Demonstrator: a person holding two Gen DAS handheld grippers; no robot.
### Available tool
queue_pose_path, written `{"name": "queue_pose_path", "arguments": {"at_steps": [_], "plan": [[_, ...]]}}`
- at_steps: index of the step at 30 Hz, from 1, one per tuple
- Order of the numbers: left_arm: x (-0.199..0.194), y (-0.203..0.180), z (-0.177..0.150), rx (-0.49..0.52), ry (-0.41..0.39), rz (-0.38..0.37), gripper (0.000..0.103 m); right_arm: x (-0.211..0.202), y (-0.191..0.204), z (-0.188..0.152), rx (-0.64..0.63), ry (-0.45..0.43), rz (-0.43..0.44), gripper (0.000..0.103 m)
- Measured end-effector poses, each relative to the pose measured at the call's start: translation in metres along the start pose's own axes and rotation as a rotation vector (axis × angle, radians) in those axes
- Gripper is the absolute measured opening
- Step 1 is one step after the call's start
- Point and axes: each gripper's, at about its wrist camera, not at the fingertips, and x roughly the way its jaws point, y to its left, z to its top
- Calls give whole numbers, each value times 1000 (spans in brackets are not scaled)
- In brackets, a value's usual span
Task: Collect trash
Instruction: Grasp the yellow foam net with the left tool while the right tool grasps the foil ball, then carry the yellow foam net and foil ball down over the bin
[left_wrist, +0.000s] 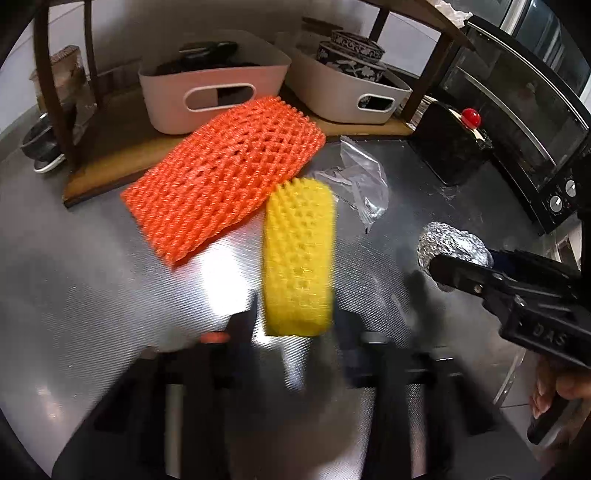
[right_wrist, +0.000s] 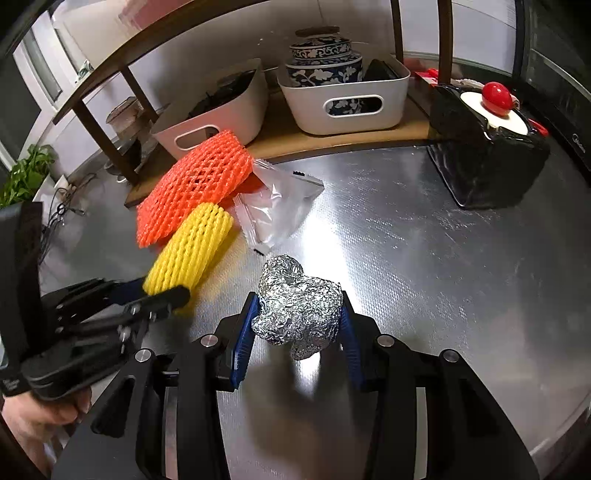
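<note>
A yellow foam net (left_wrist: 297, 254) lies lengthwise on the shiny metal counter (left_wrist: 92, 280). My left gripper (left_wrist: 295, 325) is blurred in its own view, with the net's near end between its fingers. From the right wrist view the left gripper (right_wrist: 159, 293) is clamped on that end of the yellow net (right_wrist: 192, 247). A crumpled foil ball (right_wrist: 299, 310) sits between the blue pads (right_wrist: 243, 339) of my right gripper (right_wrist: 299, 321), which press on both its sides. The left wrist view shows the right gripper (left_wrist: 443, 266) at the foil ball (left_wrist: 454, 242).
An orange foam net (left_wrist: 221, 184) leans on the wooden shelf base (left_wrist: 110, 173), with a clear plastic bag (left_wrist: 362, 184) beside it. Two white bins (right_wrist: 347, 99) stand on the shelf. A black box with a red knob (right_wrist: 487, 147) and an oven (left_wrist: 517, 122) stand at the right.
</note>
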Motion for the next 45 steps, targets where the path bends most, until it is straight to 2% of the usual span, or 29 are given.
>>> {"name": "queue_pose_path", "arguments": {"at_steps": [2,5,11,18,27,37,41,45], "plan": [[-3,-3,-1,2,-9,3,11,-2,0,-3,0,-1,0,43],[-12,-6,-5,0,-10,6,10,-8,0,-7,-1,0,6,43],[-36,-2,-26,-28,-1,58,10,-20,12,-18,-14,-13,0,43],[-78,-2,-66,-60,-21,119,10,-37,35,-39,-55,-26,19,43],[-125,-9,-125,-110,-39,156,10,-72,68,-91,-129,-22,82,43],[-175,-18,-215,-139,-41,171,10,-102,91,-175,-188,64,166,43],[-180,-21,-253,-147,-4,165,10,-100,92,-204,-197,116,172,43],[-172,-18,-288,-178,60,146,10,-78,90,-233,-182,205,160,43]]}}
